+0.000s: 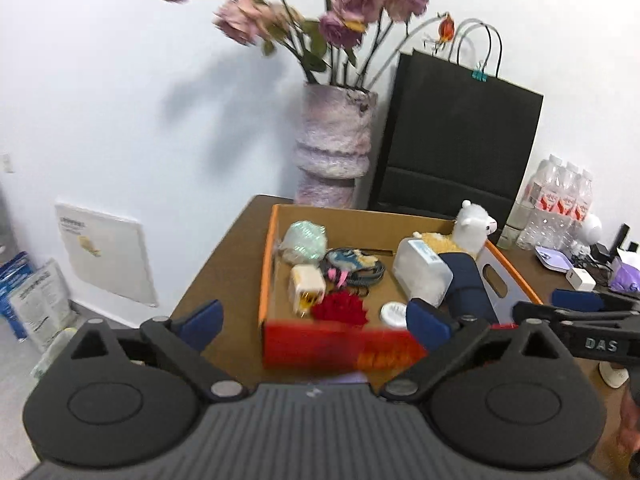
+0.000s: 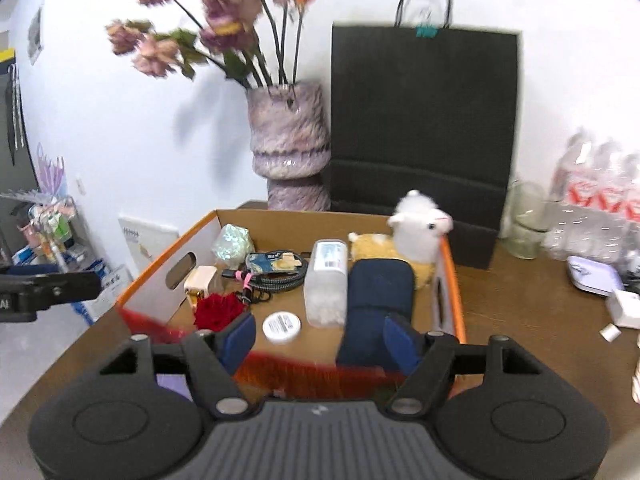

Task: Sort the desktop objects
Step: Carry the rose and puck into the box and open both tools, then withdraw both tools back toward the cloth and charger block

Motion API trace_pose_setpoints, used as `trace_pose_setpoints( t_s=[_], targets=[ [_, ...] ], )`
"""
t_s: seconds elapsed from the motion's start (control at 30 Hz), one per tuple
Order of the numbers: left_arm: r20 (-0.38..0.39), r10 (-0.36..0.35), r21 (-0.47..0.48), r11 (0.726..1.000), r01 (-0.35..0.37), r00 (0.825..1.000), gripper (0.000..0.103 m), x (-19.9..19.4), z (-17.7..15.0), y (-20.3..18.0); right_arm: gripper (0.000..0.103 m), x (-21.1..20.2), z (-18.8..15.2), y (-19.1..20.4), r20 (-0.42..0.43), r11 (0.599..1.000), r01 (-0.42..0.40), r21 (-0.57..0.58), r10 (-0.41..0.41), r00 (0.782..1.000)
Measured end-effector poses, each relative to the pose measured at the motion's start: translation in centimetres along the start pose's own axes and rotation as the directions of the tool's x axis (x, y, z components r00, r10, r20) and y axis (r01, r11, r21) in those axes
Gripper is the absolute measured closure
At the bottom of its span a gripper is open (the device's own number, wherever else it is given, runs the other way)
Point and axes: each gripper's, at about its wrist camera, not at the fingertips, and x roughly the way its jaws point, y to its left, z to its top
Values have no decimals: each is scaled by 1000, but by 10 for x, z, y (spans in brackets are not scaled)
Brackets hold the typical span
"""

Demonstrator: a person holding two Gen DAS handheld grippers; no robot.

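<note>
An open cardboard box (image 1: 267,264) (image 2: 450,264) with orange edges sits on the brown table. It holds a plush alpaca (image 1: 474,228) (image 2: 420,232), a navy case (image 1: 470,284) (image 2: 378,300), a clear plastic box (image 1: 420,270) (image 2: 326,284), a red flower (image 1: 340,310) (image 2: 218,310), a white charger (image 1: 306,286) (image 2: 200,280), a round white tin (image 1: 394,314) (image 2: 281,326), a lanyard card (image 1: 354,266) (image 2: 274,268) and a wrapped bundle (image 1: 302,240) (image 2: 232,242). My left gripper (image 1: 316,316) is open before the box's near wall. My right gripper (image 2: 320,334) is open above that wall, empty.
A purple vase (image 1: 334,140) (image 2: 288,140) with dried flowers and a black paper bag (image 1: 456,136) (image 2: 420,120) stand behind the box. Water bottles (image 1: 556,204) (image 2: 592,208), a white adapter (image 1: 580,278) (image 2: 624,308) and small items lie at right. The table edge drops off at left.
</note>
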Motion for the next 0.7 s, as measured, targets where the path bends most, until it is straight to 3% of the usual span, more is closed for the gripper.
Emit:
trace_pose_setpoints(
  t_s=[0.13, 0.3, 0.53, 0.7],
  targets=[
    [49, -30, 5, 1000, 30, 998, 0, -38, -41, -11, 25, -43, -43, 4, 76, 999, 17, 43, -21, 997],
    [46, -84, 65, 995, 80, 995, 0, -69, -95, -31, 24, -83, -96, 10, 120, 998, 4, 68, -12, 993],
    [-34, -91, 70, 993, 93, 995, 0, -90, -144, -42, 22, -104, -143, 18, 47, 997, -19, 80, 15, 999],
    [-39, -29, 138, 990, 34, 999, 0, -100, -163, -45, 22, -110, -167, 25, 16, 1000, -7, 22, 7, 1000]
  ],
)
